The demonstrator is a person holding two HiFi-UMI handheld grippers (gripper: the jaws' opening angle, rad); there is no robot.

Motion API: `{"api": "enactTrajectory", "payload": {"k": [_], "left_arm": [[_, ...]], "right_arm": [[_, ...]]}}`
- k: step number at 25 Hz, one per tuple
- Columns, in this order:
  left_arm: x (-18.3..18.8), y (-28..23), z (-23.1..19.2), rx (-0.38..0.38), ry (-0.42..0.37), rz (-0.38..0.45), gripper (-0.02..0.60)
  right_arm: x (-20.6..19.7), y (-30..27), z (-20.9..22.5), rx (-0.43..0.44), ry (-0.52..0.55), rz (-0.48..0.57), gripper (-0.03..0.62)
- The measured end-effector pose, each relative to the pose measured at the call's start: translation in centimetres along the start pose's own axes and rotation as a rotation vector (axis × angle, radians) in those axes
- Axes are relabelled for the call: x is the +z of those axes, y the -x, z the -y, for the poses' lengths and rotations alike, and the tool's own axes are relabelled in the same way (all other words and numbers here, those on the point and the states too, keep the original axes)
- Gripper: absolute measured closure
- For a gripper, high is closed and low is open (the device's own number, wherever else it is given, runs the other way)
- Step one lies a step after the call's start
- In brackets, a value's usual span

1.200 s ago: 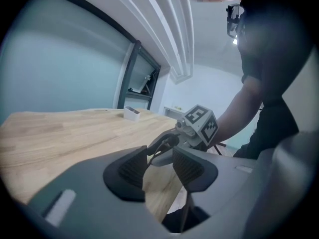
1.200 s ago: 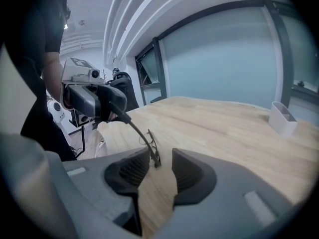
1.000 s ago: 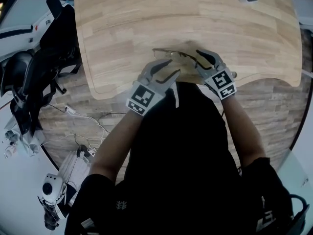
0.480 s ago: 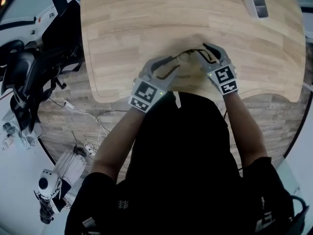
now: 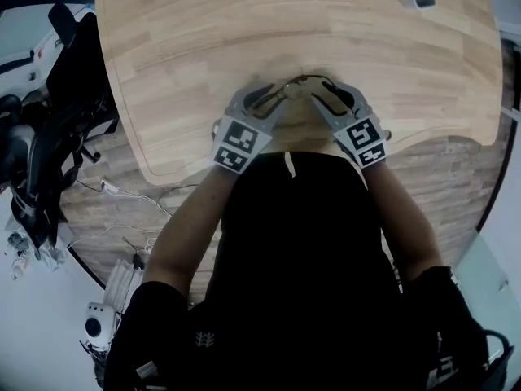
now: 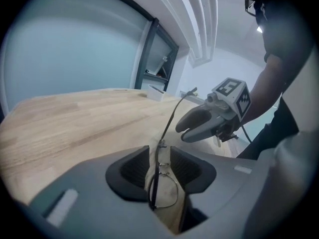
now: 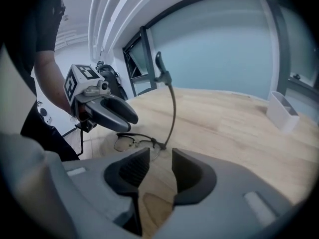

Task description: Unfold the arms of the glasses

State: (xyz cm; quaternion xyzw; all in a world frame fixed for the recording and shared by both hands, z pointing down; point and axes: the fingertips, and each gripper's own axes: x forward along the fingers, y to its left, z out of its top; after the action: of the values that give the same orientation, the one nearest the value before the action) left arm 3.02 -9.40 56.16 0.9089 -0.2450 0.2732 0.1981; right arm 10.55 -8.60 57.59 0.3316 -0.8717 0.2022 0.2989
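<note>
Bracing for unfolding: left gripper (image 6: pixel 158 156) jaws just closing loosely around glasses (image 6: pixel 169 195), right gripper (image 7: pixel 160 158) jaws spread empty at 3 o'clock, firm pinch needed next.

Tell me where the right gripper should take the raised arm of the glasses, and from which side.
Probably at mid-length on the raised arm. It stands nearly upright, a thin rod straight ahead of the right gripper, whose jaws are apart. So come straight in from this gripper's side, one pad each side. The frame front lies flat below.
</note>
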Motion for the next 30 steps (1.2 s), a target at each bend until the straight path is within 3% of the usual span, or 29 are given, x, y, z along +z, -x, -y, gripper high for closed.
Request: {"api": "enactTrajectory", "payload": {"k": [4,11,16,25,27,30], "left_arm": [[-2.1,-1.0,-0.7,0.028,0.034,-0.089,0.480],[-3.0,-1.9,0.0,-0.019,0.028,-0.117,0.486],[-2.7,-1.9,0.0,-0.016,0.019,-0.104,0.545],[-1.7,-0.6,0.7,-0.038,-0.012,-0.068,0.546],[-1.4,-0.3,0.7,-0.032,-0.014,-0.065,0.546],[-1.2,0.1,0.7,-0.028,-0.032,-0.061,0.546]], "right_arm": [[-1.0,0.5,0.1,-0.014,-0.028,-0.015,0.464],[-1.4,0.9,0.1,-0.045,-0.072,0.004,0.464],[-1.0,1.2,-0.5,-0.038,-0.092,0.023,0.464],[1.7,1.0,-2.0,0.056,-0.149,0.124,0.460],[1.9,0.5,-1.8,0.052,-0.155,0.118,0.399],[2.3,-0.3,-2.0,0.076,-0.169,0.116,0.375]]}}
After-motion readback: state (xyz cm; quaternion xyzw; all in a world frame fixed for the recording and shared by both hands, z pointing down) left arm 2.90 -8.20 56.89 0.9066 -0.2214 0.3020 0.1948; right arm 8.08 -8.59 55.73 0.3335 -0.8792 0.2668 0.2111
